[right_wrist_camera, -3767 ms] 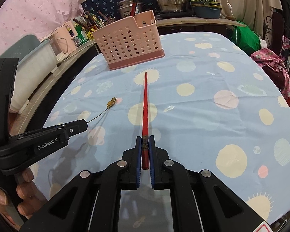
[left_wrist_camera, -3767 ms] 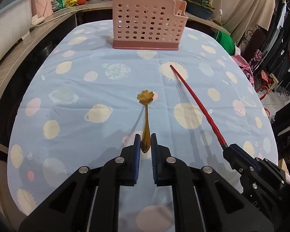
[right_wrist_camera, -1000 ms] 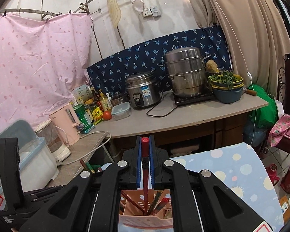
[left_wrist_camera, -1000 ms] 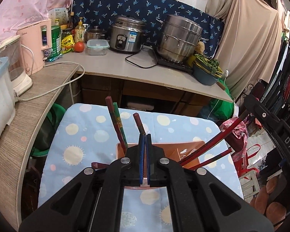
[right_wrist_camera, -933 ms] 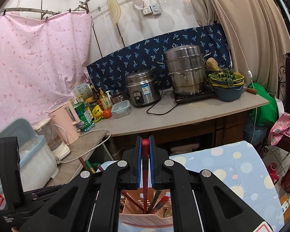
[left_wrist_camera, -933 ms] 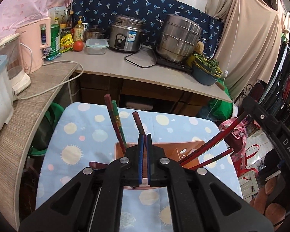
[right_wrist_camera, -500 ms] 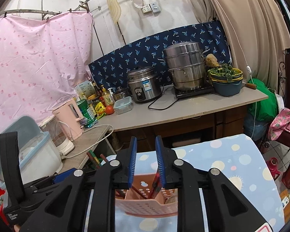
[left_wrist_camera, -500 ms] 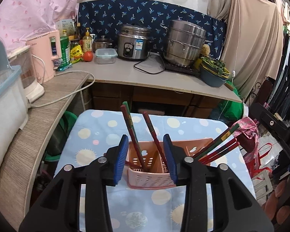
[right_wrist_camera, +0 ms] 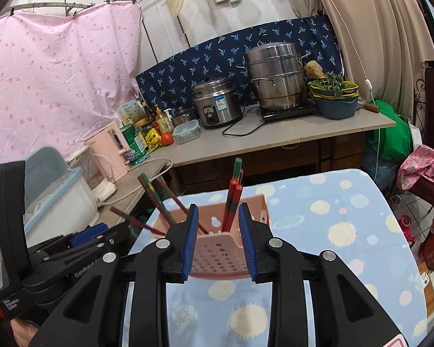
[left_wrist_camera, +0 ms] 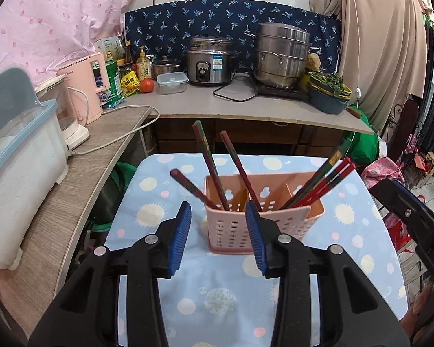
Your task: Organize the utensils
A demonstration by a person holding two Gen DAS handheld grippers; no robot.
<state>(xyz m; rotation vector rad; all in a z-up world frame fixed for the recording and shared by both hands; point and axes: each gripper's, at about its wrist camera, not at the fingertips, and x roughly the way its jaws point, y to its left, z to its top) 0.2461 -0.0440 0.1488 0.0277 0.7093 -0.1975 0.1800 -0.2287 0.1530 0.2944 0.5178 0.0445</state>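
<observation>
A pink perforated utensil basket (left_wrist_camera: 275,219) stands on the blue dotted tablecloth (left_wrist_camera: 217,295). Several red and green chopsticks (left_wrist_camera: 318,185) lean in its compartments, some to the left (left_wrist_camera: 208,167). My left gripper (left_wrist_camera: 218,237) is open and empty, held above and in front of the basket. My right gripper (right_wrist_camera: 218,235) is open and empty, also just before the basket (right_wrist_camera: 217,251), with red chopsticks (right_wrist_camera: 233,199) standing between its tips in view. The left gripper's body (right_wrist_camera: 58,248) shows at the right wrist view's left. The gold spoon is not clearly visible.
A wooden counter (left_wrist_camera: 95,167) runs along the table's left and back. It carries a white and blue box (left_wrist_camera: 17,156), a pink kettle (left_wrist_camera: 86,86), a rice cooker (left_wrist_camera: 211,60) and a steel pot (left_wrist_camera: 283,55). Clothes hang at the right (left_wrist_camera: 431,115).
Both grippers carried the spoon and the red chopstick from the table up over the basket, then opened. Now both are empty, opened wider and drawn back from the basket.
</observation>
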